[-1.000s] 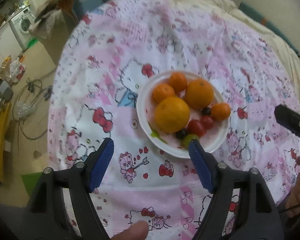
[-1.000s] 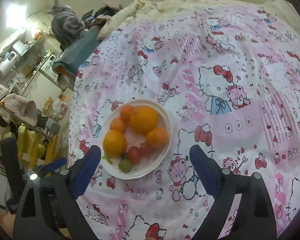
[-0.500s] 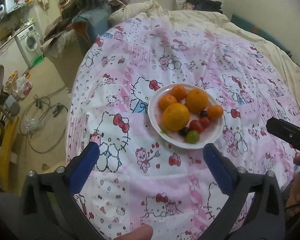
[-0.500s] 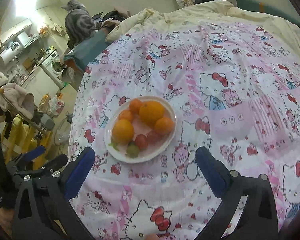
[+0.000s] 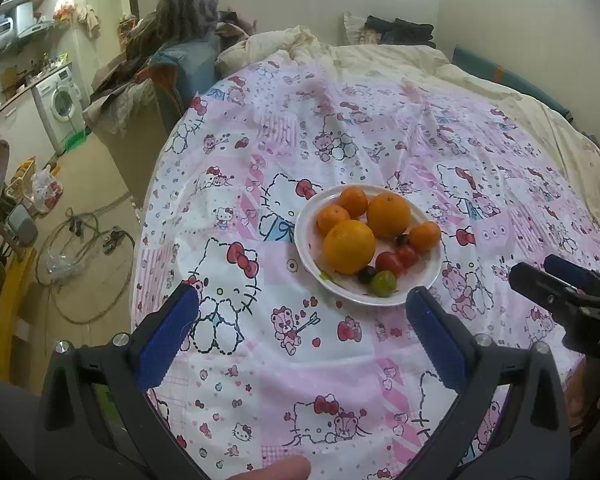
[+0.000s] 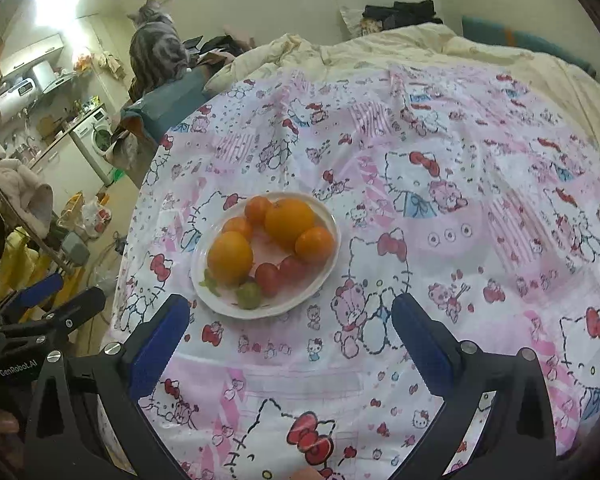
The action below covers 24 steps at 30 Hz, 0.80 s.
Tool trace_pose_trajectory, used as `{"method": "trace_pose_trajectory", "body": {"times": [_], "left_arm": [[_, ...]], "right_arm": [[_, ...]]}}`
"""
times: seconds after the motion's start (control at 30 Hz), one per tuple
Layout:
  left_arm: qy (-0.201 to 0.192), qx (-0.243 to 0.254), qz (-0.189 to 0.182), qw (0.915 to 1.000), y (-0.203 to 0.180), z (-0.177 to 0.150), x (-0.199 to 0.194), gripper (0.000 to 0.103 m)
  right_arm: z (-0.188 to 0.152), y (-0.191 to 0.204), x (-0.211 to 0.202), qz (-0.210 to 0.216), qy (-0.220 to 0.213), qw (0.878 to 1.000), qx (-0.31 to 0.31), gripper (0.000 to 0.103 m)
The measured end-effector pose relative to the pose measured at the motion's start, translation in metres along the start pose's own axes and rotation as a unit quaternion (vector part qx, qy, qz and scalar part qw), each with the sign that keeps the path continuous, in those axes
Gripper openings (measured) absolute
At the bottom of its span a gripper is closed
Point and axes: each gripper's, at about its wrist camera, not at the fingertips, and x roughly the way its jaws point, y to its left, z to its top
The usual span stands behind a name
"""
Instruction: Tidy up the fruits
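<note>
Both grippers have drawn back from the plate (image 5: 427,276) — left gripper (image 5: 302,304) has spread wide, right gripper (image 6: 290,310) slightly wider too.

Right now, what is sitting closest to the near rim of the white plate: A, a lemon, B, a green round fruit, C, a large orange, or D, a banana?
B: the green round fruit lies at the white plate's near rim, in front of the red tomatoes.

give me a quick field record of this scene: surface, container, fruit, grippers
surface: patterned pink cloth on a bed
container: white plate
fruit: two big oranges, three small ones, two red tomatoes, one green fruit, dark grapes
left gripper: open, empty, short of the plate
right gripper: open, empty
extra: cat in the background
</note>
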Motion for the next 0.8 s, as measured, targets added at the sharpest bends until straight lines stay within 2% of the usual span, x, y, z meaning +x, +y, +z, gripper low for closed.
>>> {"method": "trace_pose_trajectory", "body": {"times": [0.8], "left_arm": [[0.009, -0.017, -0.016, 0.9997, 0.0006, 0.0026, 0.0054, 0.102]], "right_arm": [[0.0046, 0.0005, -0.0013, -0.008, -0.013, 1.0, -0.005, 0.103]]}}
